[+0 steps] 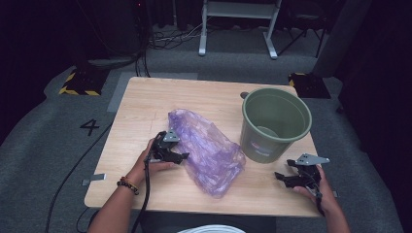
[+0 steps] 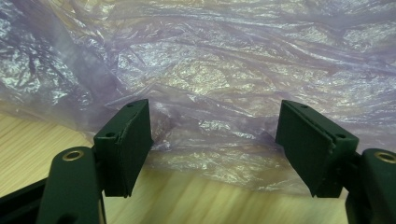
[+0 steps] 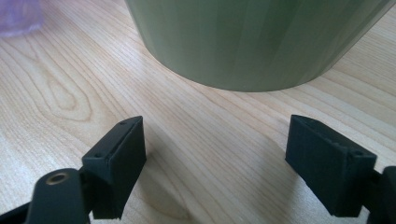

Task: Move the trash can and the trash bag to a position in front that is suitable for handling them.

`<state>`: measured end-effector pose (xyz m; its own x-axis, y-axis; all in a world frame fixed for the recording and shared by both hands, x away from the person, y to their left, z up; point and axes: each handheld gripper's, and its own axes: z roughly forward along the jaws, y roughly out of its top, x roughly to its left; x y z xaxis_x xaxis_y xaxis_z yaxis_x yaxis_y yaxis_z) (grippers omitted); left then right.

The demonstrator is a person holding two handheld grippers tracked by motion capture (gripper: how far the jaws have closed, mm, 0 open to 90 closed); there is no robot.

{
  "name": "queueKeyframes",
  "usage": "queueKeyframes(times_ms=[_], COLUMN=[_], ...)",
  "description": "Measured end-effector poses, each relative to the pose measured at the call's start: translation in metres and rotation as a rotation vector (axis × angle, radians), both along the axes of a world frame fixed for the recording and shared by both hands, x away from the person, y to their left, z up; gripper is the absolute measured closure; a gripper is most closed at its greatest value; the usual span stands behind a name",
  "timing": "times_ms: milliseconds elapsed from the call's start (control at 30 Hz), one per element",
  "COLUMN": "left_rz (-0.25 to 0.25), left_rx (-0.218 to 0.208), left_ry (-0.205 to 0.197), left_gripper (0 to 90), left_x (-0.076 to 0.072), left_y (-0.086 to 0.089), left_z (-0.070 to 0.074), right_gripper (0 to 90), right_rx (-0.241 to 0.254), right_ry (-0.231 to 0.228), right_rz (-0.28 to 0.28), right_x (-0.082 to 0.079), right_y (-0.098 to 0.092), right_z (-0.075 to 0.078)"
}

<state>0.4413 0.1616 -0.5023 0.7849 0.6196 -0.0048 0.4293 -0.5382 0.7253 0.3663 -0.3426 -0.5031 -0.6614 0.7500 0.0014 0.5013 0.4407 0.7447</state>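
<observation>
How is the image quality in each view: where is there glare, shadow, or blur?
High view: the table is lit, the room around it dark, the picture slightly soft. Left gripper view: the purple plastic bag glints with white glare on its wrinkles; the lower right wood looks blurred. Right gripper view: the green bucket is soft and out of focus and casts a shadow on the wood; the wood grain is sharp.

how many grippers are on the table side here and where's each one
2. The left gripper is at the near-left edge of the purple plastic bag, jaws open toward it. The right gripper is open over the table, just in front of the green bucket.
</observation>
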Motion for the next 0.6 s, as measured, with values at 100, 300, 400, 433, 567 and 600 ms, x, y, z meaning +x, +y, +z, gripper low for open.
queueKeyframes(times_ms=[100, 300, 400, 433, 567, 600], left_rz=[0.019, 0.078, 0.106, 0.117, 0.144, 0.149], left_rx=[0.001, 0.0, -0.003, -0.001, 0.005, -0.001], left_ry=[-0.001, -0.002, -0.002, 0.002, -0.003, 0.003], left_gripper=[26.8, 26.8, 26.8, 26.8, 26.2, 26.0], left_x=[0.003, 0.012, 0.017, 0.017, 0.022, 0.022], left_y=[0.007, 0.025, 0.034, 0.036, 0.039, 0.039], left_z=[0.0, 0.0, 0.0, 0.0, 0.0, 0.0], right_gripper=[19.7, 19.7, 19.7, 19.7, 19.7, 19.7], right_rx=[0.0, 0.0, 0.0, 0.0, 0.0, 0.0], right_ry=[0.0, 0.0, 0.0, 0.0, 0.0, 0.0], right_rz=[0.0, 0.0, 0.0, 0.0, 0.0, 0.0], right_x=[0.0, 0.0, 0.0, 0.0, 0.0, 0.0], right_y=[0.0, 0.0, 0.0, 0.0, 0.0, 0.0], right_z=[0.0, 0.0, 0.0, 0.0, 0.0, 0.0])
